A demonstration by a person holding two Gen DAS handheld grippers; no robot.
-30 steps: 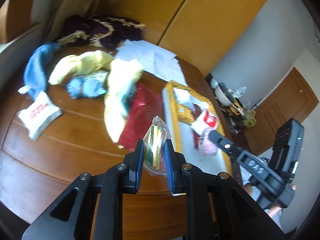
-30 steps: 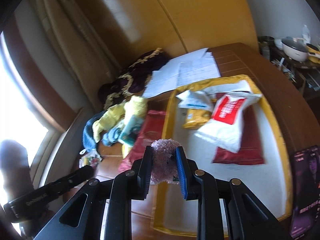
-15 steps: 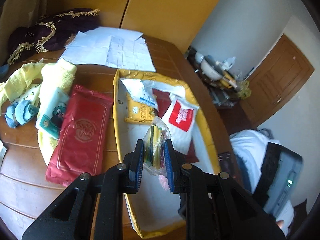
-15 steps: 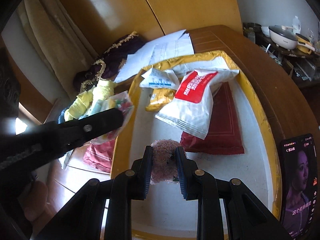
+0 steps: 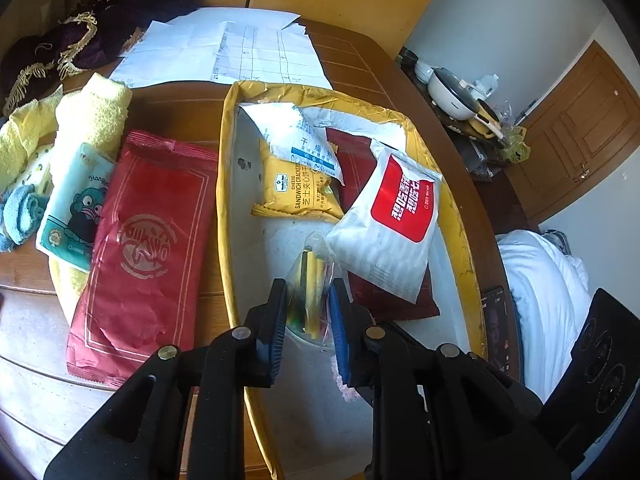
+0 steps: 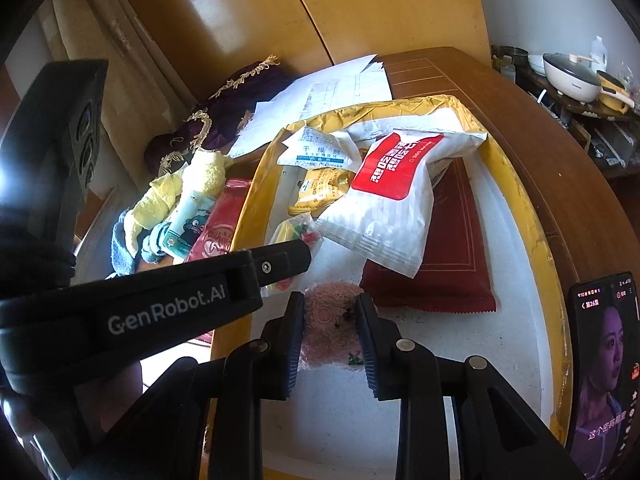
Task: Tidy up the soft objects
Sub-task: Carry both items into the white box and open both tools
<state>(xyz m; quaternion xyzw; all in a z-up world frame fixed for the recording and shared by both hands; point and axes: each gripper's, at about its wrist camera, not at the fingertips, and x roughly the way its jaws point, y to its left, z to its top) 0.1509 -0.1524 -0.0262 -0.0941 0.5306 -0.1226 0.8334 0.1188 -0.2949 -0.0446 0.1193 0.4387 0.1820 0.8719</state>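
My left gripper (image 5: 308, 312) clamps the clear packet (image 5: 310, 292) upright; my right gripper (image 6: 330, 320) pinches the pink puff (image 6: 328, 322). Both hang over the tray (image 5: 224, 184) floor's near end, directly below.

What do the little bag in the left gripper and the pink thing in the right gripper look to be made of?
The small bag in the left gripper looks like thin clear plastic film: glossy, crinkled, with colored pieces showing through. The pink ball in the right gripper looks like fuzzy yarn or plush, matte and stringy; the exact fiber cannot be told.
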